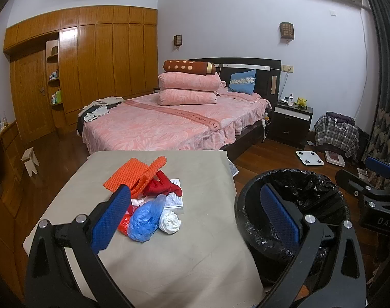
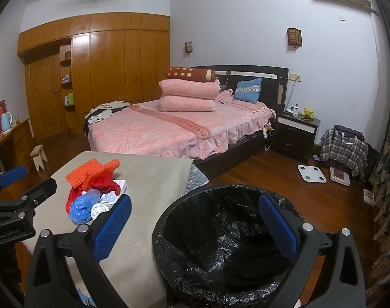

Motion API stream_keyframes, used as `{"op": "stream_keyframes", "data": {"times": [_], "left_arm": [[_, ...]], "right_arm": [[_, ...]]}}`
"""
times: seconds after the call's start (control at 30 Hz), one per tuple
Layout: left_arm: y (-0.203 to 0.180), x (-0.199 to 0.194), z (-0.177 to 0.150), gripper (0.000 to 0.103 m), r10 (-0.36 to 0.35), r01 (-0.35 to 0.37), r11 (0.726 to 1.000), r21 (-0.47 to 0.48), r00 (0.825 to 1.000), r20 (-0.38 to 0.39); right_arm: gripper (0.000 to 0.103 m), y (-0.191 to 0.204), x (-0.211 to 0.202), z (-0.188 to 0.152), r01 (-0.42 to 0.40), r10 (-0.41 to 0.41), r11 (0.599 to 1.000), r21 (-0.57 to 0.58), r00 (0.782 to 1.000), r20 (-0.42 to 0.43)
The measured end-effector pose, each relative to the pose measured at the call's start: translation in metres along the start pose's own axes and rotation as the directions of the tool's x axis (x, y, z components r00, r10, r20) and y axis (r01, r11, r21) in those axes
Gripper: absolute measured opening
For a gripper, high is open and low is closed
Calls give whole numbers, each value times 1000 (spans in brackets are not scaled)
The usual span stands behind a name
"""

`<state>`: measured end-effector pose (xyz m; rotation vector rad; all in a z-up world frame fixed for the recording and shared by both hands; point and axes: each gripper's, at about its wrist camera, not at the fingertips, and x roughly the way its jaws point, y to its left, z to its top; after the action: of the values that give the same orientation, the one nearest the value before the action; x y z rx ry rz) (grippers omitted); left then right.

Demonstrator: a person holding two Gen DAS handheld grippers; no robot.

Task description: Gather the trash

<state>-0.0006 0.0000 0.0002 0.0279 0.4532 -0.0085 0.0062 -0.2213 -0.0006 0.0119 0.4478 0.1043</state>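
On the grey cloth-covered table (image 1: 148, 256) a heap of trash sits: a crumpled blue plastic bag (image 1: 145, 220), a white wadded tissue ball (image 1: 169, 221), red plastic and orange ridged foam sheets (image 1: 133, 177). The left gripper (image 1: 195, 218), jaws spread wide and empty, has the blue bag just ahead, near its left finger, so it looks the nearer hand. The right gripper (image 2: 195, 225), equally spread and empty, hangs over the black-lined round bin (image 2: 220, 243) beside the table.
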Motion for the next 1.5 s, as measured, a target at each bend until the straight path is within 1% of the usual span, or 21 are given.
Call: {"op": "stream_keyframes", "data": {"times": [1.5], "left_arm": [[0, 0, -1, 98, -2, 2, 1000, 0, 1000, -9]], "right_arm": [[97, -1, 3, -4, -1, 1, 1000, 4, 1000, -9]]}}
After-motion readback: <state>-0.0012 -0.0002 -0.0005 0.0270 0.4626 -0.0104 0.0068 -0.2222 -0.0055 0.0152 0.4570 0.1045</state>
